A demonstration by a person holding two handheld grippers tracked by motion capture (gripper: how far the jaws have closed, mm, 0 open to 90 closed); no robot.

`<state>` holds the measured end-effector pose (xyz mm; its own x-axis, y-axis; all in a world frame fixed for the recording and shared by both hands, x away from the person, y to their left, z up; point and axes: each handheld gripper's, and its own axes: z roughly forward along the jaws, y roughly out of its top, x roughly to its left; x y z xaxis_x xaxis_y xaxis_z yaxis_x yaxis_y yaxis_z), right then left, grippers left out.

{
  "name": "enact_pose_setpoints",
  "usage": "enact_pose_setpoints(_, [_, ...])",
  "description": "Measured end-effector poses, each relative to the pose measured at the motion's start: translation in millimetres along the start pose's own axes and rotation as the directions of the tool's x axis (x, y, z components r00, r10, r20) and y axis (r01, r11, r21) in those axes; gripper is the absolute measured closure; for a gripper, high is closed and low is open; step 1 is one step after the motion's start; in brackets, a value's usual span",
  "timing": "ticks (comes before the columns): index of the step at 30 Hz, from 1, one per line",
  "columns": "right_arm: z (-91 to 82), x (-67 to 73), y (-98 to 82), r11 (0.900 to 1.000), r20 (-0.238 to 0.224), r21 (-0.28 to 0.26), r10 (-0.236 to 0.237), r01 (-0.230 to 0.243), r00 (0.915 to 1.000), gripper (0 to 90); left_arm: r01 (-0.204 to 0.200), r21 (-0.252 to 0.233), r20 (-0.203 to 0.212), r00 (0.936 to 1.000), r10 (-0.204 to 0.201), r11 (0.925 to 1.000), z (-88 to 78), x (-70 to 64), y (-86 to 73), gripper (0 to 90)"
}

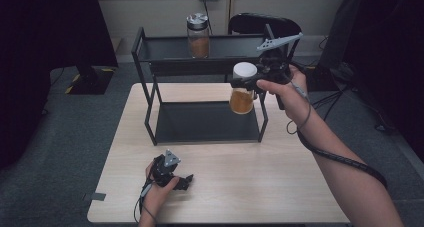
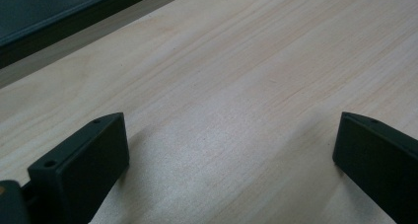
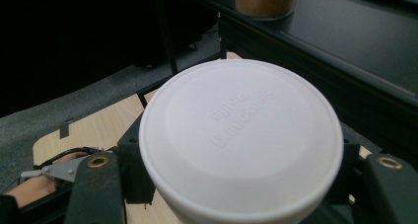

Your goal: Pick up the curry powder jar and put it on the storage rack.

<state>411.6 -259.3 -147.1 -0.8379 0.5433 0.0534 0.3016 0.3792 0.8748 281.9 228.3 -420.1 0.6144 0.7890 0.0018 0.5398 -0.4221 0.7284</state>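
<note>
From the high view, the right gripper (image 1: 250, 84) pinches a white-lidded glass jar of orange-brown powder (image 1: 242, 89) just under its lid, holding it in the air in front of the top tier of the black two-tier metal rack (image 1: 150, 67), where a second, silver-lidded glass jar (image 1: 198, 35) stands, while the left gripper (image 1: 186, 181) rests near the front edge of the light wooden table (image 1: 280, 187). In the left gripper view the two black jaws stand spread wide over bare tabletop (image 2: 236, 86), nothing between them. In the right gripper view the jar's round white lid (image 3: 241, 135) sits between the jaws, which press on the jar from both sides just under it, with the rack's dark upper shelf (image 3: 345, 46) close behind.
</note>
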Motion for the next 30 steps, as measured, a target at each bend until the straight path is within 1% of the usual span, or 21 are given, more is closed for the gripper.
enact_pose_setpoints(13, [-2.8,1.8,32.1,1.0,-0.001,-0.014,0.006,-0.006,1.0,33.8,0.001,-0.002,0.0,1.0,-0.001,1.0,0.1,-0.1,-0.2,0.0])
enact_pose_setpoints(19, [-3.6,2.9,48.0,1.0,0.013,-0.01,-0.001,0.001,0.9999,33.8,0.0,-0.002,-0.001,1.0,0.0,1.0,0.2,-0.1,-0.3,0.0])
enact_pose_setpoints(23, [-5.8,2.4,57.1,1.0,0.015,-0.02,0.001,-0.001,0.9999,33.8,-0.002,-0.001,-0.001,1.0,0.002,1.0,0.1,0.0,-0.1,0.0])
enact_pose_setpoints(30, [-12.2,4.5,77.1,0.999,0.033,-0.038,-0.002,0.003,0.9995,33.8,-0.002,-0.001,-0.001,1.0,0.002,1.0,0.1,0.1,-0.1,0.0])
